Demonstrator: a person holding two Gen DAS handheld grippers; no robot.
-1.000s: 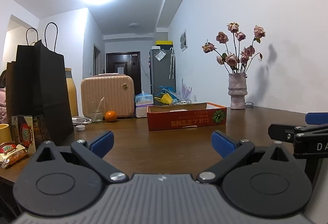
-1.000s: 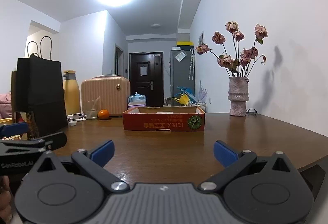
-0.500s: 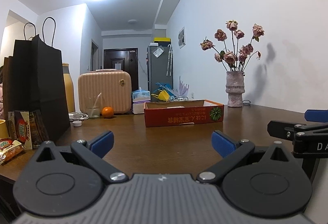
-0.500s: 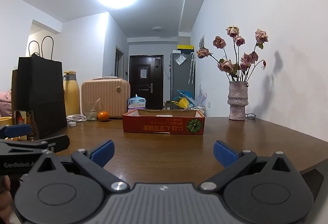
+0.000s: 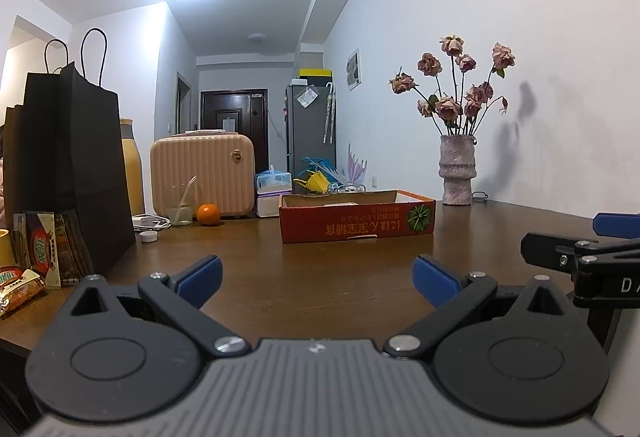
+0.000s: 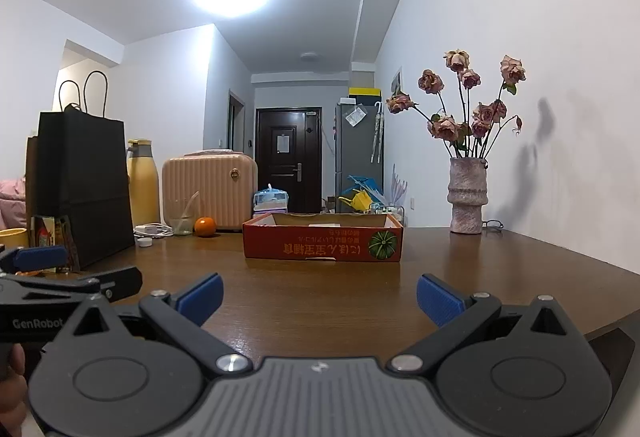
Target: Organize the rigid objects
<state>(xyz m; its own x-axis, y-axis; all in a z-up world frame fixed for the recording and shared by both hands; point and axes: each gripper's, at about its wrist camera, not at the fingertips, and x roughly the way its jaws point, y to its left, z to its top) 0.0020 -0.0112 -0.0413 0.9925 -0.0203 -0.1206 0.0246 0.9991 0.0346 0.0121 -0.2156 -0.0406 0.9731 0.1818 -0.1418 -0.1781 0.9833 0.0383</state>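
Observation:
A shallow red cardboard box [image 5: 357, 217] [image 6: 322, 241] with a pumpkin picture lies in the middle of the brown table [image 5: 320, 269] [image 6: 320, 293]. An orange [image 5: 208, 214] [image 6: 205, 227], a glass cup with a stick [image 5: 180, 207] [image 6: 182, 215] and a white bottle cap [image 5: 148, 236] [image 6: 145, 241] sit at the left rear. My left gripper [image 5: 318, 279] hovers open above the near edge, nothing between its blue pads. My right gripper [image 6: 320, 295] is open beside it, also holding nothing. Each gripper shows at the side of the other's view.
A black paper bag [image 5: 76, 165] [image 6: 84, 185], snack packets [image 5: 24, 277], a yellow flask [image 6: 142, 185], and a pink ribbed case [image 5: 204, 173] [image 6: 212, 189] crowd the left side. A vase of dried roses [image 5: 456, 173] [image 6: 467, 197] stands at the right rear by the wall.
Both views have tilted up a little and the scene has slid slightly. Both grippers stay open near the table's front edge.

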